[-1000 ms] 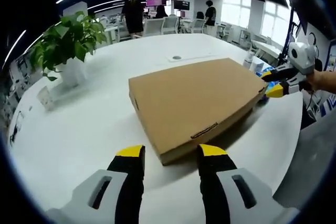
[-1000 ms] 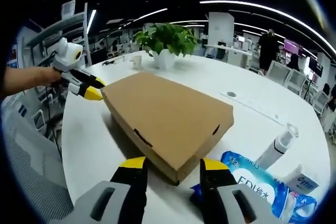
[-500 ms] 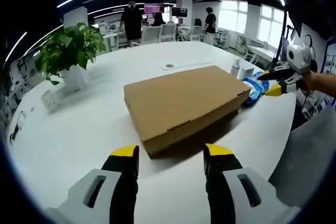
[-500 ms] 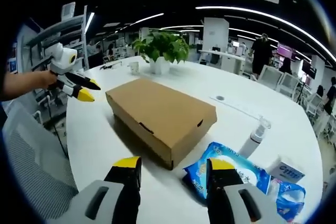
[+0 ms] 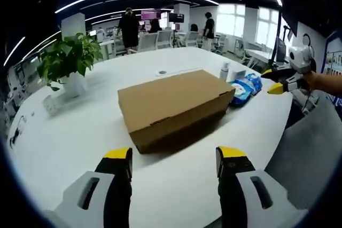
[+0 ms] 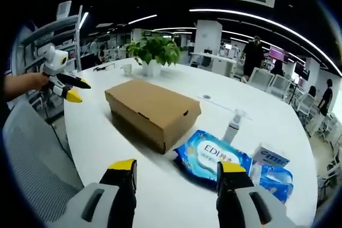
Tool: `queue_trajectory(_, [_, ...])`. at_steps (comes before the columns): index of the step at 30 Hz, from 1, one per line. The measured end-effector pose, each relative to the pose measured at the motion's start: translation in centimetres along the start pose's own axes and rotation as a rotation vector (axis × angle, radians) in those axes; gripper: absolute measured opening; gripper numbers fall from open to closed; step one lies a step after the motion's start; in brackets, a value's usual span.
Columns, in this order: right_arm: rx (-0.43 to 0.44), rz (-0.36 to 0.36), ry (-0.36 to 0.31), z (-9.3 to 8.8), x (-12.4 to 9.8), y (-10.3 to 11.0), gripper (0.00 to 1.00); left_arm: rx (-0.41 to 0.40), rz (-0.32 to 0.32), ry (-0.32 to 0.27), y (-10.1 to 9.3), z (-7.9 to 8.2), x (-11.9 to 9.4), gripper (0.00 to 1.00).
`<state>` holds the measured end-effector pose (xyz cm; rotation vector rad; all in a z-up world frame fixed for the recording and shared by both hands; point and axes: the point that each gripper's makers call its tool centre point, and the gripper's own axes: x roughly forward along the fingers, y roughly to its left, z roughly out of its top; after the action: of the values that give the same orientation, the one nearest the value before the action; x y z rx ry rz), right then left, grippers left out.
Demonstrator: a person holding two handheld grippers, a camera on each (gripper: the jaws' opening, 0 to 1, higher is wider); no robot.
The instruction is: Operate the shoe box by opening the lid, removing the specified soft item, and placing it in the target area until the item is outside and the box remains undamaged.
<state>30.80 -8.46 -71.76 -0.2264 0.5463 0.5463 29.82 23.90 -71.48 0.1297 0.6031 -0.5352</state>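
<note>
Left tool point(image 5: 175, 156): jaws standing wide, gripping nothing, hovering over the white counter point(image 5: 69, 137). Right tool point(image 6: 176, 169): jaws likewise wide, empty. Shoe box point(image 5: 173, 105): lying closed mid-counter at 12 o'clock of the left tool. Blue wipes pack point(image 6: 214, 158): sitting just beside the box. Potted plant point(image 5: 69, 62): standing beyond at 10 o'clock.

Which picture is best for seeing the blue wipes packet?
The right gripper view: the blue plastic wipes packet lies close, flat on the white table, its label facing the camera. In the left gripper view the packet is small and far, partly hidden behind the brown cardboard shoe box.
</note>
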Motion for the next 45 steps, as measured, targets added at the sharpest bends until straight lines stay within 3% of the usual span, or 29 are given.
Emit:
queue_trajectory(10, [0.001,-0.042,-0.016,-1.7,-3.2,0.4,0.69,0.009,0.025,-0.067,-1.5,-0.3,-2.0,0.77])
queue_trajectory(24, [0.039,-0.130,-0.037,-2.9,-6.1,0.3,0.86,-0.007,0.069,-0.102,-2.9,-1.6,-3.9,0.92])
queue_trajectory(29, [0.025,-0.144,-0.044,-3.3,-6.8,0.7,0.95,-0.001,0.070,-0.107,-3.1,-1.3,-4.2,0.99])
queue_trajectory(45, [0.043,-0.176,-0.033,-4.1,-7.0,0.7,0.97,0.002,0.068,-0.132,-3.8,-1.3,-4.4,1.00])
